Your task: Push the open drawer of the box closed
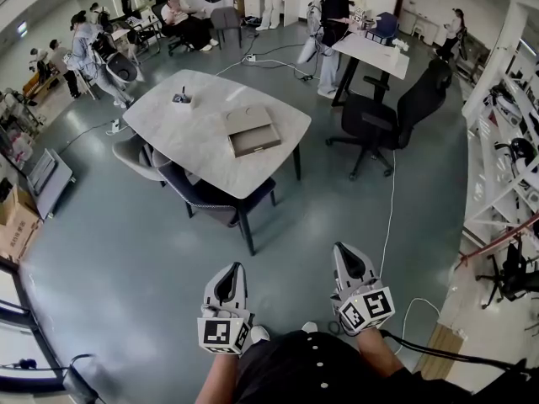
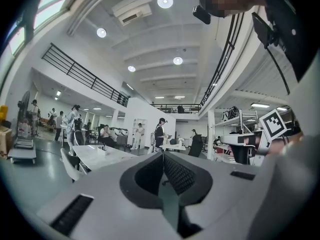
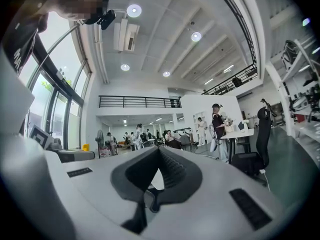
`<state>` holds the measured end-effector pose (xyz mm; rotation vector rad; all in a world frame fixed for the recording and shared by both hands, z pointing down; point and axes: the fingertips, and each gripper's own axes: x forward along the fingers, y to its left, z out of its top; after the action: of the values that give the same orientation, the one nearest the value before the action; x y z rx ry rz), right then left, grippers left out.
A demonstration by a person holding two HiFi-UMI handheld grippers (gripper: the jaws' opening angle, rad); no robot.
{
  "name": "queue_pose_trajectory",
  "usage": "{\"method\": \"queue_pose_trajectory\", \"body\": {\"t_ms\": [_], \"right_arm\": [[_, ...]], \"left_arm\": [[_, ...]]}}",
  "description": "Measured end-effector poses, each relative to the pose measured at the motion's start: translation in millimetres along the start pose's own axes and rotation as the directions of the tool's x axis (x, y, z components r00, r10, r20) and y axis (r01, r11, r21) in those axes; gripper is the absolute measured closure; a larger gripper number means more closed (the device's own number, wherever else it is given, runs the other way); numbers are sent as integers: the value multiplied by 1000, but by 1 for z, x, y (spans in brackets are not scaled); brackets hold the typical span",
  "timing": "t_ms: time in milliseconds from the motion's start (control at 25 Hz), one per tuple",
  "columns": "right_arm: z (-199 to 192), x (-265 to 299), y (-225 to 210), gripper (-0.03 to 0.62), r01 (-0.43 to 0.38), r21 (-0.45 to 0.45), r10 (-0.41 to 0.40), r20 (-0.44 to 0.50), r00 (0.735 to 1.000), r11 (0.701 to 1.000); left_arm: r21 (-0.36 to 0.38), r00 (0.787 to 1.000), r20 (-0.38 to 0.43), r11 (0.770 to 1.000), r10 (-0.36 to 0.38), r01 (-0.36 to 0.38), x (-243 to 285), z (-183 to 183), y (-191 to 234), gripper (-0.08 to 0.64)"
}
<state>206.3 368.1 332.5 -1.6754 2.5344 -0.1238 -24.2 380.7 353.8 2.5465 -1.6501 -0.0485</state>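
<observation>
Left gripper (image 1: 228,272) and right gripper (image 1: 345,252) hang low by the person, jaws clenched on nothing, well apart from the table (image 1: 181,141). Box (image 1: 244,118) sits there with its drawer (image 1: 257,142) sticking out, too small for details.

The left gripper (image 1: 231,268) and right gripper (image 1: 343,247) are pale grey wedges with black ribbed pads (image 2: 179,175), each bearing a black-and-white marker cube (image 1: 223,333), a black cable (image 1: 429,349) leaving the right one, and the person wears a black buttoned top (image 1: 312,370).
</observation>
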Motion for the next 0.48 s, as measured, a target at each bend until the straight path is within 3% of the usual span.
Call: {"method": "queue_pose_trajectory", "body": {"t_ms": [280, 480], "right_arm": [[-5, 9, 16, 595, 33, -26, -33, -8, 999, 999], [-11, 15, 34, 595, 66, -20, -66, -10, 998, 998]], "left_arm": [[-5, 1000, -10, 1000, 11, -11, -5, -2, 22, 543], [-1, 1000, -13, 1000, -27, 27, -14, 1, 38, 543]]}}
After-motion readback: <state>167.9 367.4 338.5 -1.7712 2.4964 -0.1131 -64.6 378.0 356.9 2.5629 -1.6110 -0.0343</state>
